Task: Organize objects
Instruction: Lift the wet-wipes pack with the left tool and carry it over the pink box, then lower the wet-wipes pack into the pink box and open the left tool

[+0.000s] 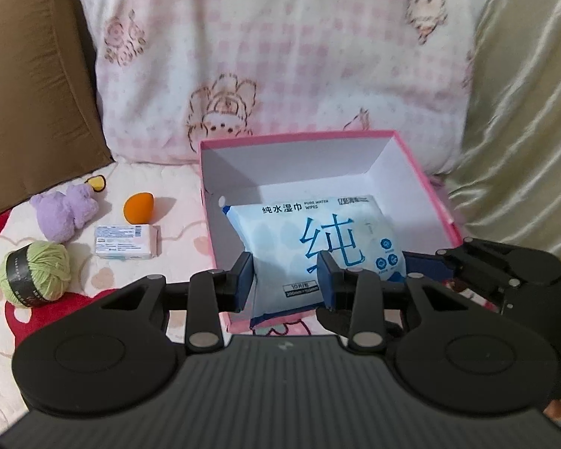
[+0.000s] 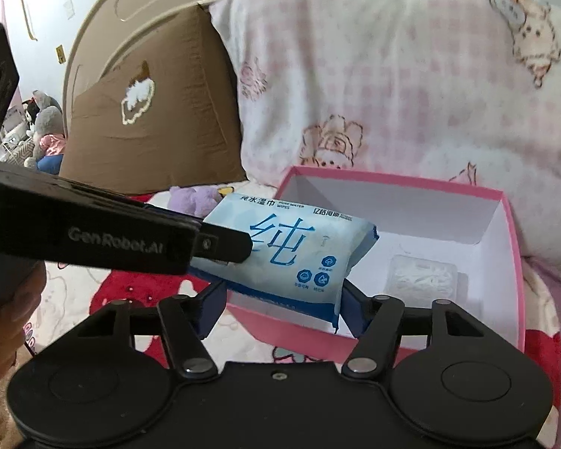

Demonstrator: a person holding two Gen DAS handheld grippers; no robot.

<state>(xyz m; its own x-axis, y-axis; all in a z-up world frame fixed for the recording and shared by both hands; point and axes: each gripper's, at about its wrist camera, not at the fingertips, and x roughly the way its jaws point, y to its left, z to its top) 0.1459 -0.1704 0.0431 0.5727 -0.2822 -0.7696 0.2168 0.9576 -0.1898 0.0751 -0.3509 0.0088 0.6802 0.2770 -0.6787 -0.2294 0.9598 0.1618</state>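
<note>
Carrying a pack of wet wipes (image 1: 318,247) over the near edge of the pink box (image 1: 426,183), both grippers sharing the load.

Left on the bedspread, still loose: green yarn ball (image 1: 35,273), purple plush toy (image 1: 65,211), small white carton (image 1: 127,242), orange sponge (image 1: 138,207). Left gripper (image 1: 286,280) is pinched narrow on the pack's near corner. Right gripper (image 2: 282,299), at mid-width, brackets the pack's lower edge; contact there looks likely but unsure. A clear packet (image 2: 424,275) already lies inside the box, so the pack probably goes beside it.

The pink box (image 2: 512,262) lies open on top, floor mostly bare; a clear packet (image 2: 424,275) fills one corner, pillow (image 1: 280,56) crowding behind.
</note>
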